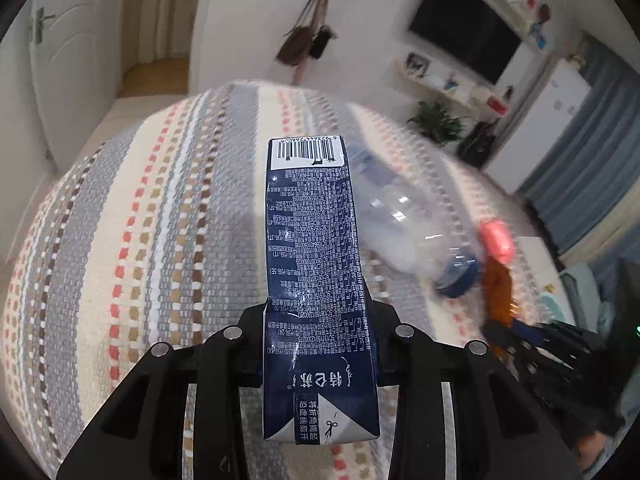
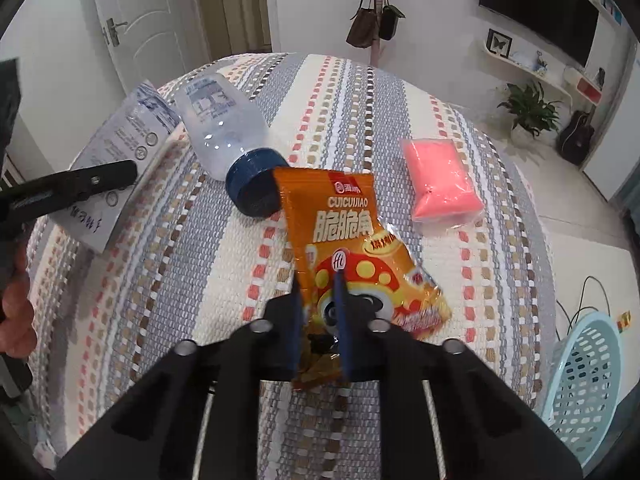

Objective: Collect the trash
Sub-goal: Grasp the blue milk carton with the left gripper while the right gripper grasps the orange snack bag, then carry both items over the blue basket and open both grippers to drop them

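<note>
A dark blue milk carton (image 1: 316,260) lies lengthwise between the fingers of my left gripper (image 1: 320,340), which is shut on it. In the right wrist view the same carton (image 2: 120,140) shows its pale face at the left, one black finger (image 2: 100,178) across it. My right gripper (image 2: 319,282) is shut on the lower part of an orange snack bag (image 2: 348,232), held just above the cloth. A clear plastic bottle (image 2: 220,136) with a blue cap (image 2: 256,188) lies on its side beyond the bag. A pink packet (image 2: 440,180) lies to the right.
A striped woven cloth (image 2: 180,280) covers the round table. A light blue plastic basket (image 2: 580,392) stands on the floor off the table's right edge, with cables near it. A person's hand (image 2: 16,308) is at the left edge. A plant, a guitar and a coat stand line the far wall.
</note>
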Tool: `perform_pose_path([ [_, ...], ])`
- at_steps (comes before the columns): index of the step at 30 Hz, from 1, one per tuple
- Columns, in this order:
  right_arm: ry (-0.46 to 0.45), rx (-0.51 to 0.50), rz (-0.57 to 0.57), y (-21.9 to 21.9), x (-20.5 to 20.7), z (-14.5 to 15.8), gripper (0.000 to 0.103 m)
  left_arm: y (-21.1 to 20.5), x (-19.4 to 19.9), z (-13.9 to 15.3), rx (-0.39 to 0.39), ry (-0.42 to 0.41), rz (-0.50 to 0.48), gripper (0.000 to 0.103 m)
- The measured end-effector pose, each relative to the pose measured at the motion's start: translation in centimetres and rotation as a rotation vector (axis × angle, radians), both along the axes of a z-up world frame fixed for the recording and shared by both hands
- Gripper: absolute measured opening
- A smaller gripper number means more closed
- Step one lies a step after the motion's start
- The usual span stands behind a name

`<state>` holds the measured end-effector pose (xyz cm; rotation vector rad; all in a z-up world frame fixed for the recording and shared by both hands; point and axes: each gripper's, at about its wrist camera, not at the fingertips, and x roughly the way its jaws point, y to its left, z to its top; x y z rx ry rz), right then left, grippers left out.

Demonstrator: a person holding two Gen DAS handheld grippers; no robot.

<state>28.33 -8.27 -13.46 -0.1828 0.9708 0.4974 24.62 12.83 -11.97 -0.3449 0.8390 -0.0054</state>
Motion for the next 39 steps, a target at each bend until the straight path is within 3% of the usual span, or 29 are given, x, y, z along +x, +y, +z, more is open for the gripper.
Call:
perform_pose_path([
  [4,-0.015,0.051,-0.009,-0.9,-0.6,1.3,0.003,-0.3,-1.9,1.8,-0.028,-0.079,-0.053,0.033],
  [11,-0.131,0.123,-0.030,-2.7,-2.7,5.9,0.002,-3.7,-4.5,6.0,-0.028,-0.215,-0.157,0.033],
  [22,-0.270,0.236,-0.122,-9.1,-5.7,11.5,0.002,-11.2,-4.8,10.5,-0.010,-0.321,-0.314,0.033],
  [31,-0.319,0.276,-0.318,-18.3,-6.6,12.0,0.002,-20.8,-2.9,12.0,-0.028,-0.368,-0.512,0.033],
  [39,-0.286,0.275,-0.531,-27.4,-7.2,9.3,0.002,-29.7,0.6,9.2,-0.096,-0.300,-0.663,0.033],
])
